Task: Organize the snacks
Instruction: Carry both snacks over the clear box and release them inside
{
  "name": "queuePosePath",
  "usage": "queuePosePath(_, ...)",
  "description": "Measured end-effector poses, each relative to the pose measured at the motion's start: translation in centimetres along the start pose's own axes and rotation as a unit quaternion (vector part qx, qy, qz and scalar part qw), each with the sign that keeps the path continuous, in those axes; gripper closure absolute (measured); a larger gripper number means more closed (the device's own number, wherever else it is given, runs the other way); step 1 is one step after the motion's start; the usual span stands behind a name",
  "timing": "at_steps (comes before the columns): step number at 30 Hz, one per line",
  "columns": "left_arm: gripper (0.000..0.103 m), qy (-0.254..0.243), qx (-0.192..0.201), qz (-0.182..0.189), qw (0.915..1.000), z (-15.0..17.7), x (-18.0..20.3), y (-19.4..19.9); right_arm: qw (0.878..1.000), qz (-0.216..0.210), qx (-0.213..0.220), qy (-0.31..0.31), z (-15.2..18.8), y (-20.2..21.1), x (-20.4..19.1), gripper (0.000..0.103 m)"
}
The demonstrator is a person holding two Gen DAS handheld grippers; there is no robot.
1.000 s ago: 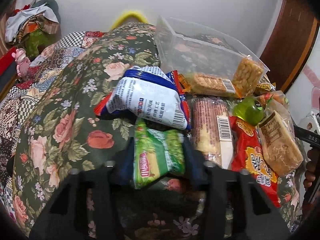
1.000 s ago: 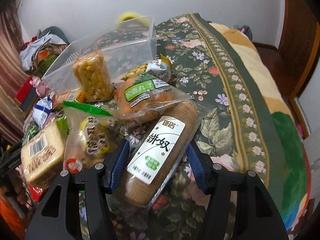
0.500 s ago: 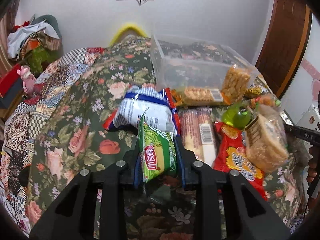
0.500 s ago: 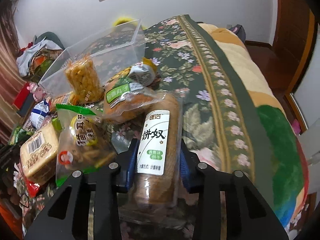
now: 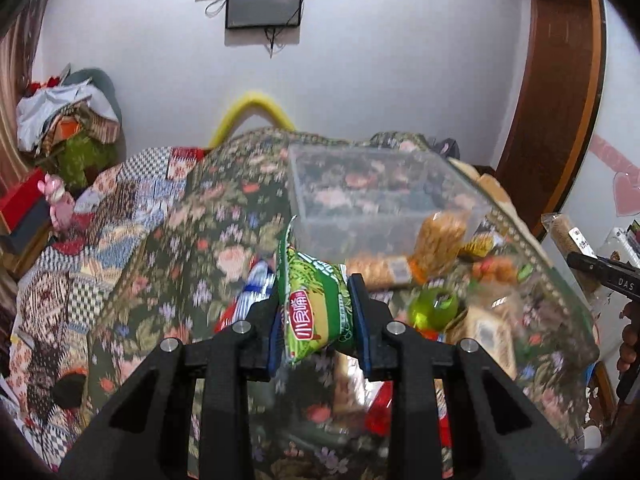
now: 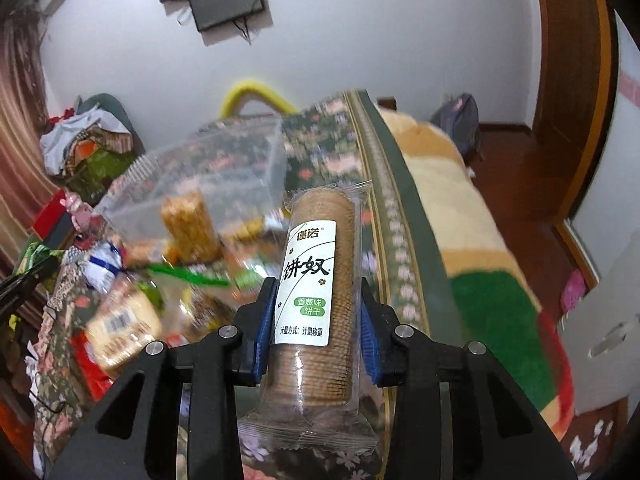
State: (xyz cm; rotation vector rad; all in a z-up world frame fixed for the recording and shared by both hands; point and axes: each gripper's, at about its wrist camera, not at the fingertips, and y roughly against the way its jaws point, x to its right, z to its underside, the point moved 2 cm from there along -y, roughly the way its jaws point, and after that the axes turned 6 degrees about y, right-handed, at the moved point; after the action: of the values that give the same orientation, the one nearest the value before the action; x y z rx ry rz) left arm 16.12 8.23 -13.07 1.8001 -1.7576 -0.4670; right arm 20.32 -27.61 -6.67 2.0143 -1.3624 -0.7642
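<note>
Left claw (image 5: 316, 324) clamped on a green snack bag (image 5: 314, 312), held upright between the blue pads, lifted off the bed (image 5: 160, 248). Right claw (image 6: 318, 320) gripping a clear-wrapped cracker roll (image 6: 316, 280) with a white label, standing upright between its pads, also off the bed. Ahead of both claws, a clear plastic bin (image 5: 380, 196) sits on the floral bedspread. Loose snack pile (image 5: 460, 280) lies between claws and bin, blurred. A corn-colored puffed pack (image 6: 192, 228) leans against the bin wall.
</note>
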Motion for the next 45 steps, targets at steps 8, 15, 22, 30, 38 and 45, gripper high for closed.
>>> queuePosePath(8, 0.074, -0.009, 0.034, 0.02, 0.9992, -4.4, 2.0, 0.2, 0.998, -0.021, 0.05, 0.023, -4.0, 0.6, -2.1, 0.069)
queuePosePath(15, 0.074, -0.022, 0.047, 0.029, 0.9983, -7.7, 3.8, -1.2, 0.995, -0.038, 0.08, 0.038, -7.1, -0.6, -3.8, 0.069)
queuePosePath(22, 0.074, -0.014, 0.03, 0.038, 0.9987, -10.0, 4.4, -4.4, 0.994, -0.052, 0.083, 0.052, -9.2, -3.0, -5.4, 0.069)
queuePosePath(30, 0.074, -0.027, 0.004, 0.018, 0.9995, -10.9, 4.6, -9.4, 0.995, -0.061, 0.057, 0.06, -10.3, -6.7, -5.9, 0.069)
queuePosePath(38, 0.074, -0.013, -0.06, 0.023, 0.9979, -10.1, 4.0, -14.7, 0.996, -0.056, -0.003, 0.068, -11.1, -11.7, -6.3, 0.069)
queuePosePath(45, 0.074, -0.022, -0.094, 0.017, 0.9951, -9.4, 3.9, -17.7, 0.992, -0.054, -0.047, 0.102, -11.0, -14.1, -7.6, 0.069)
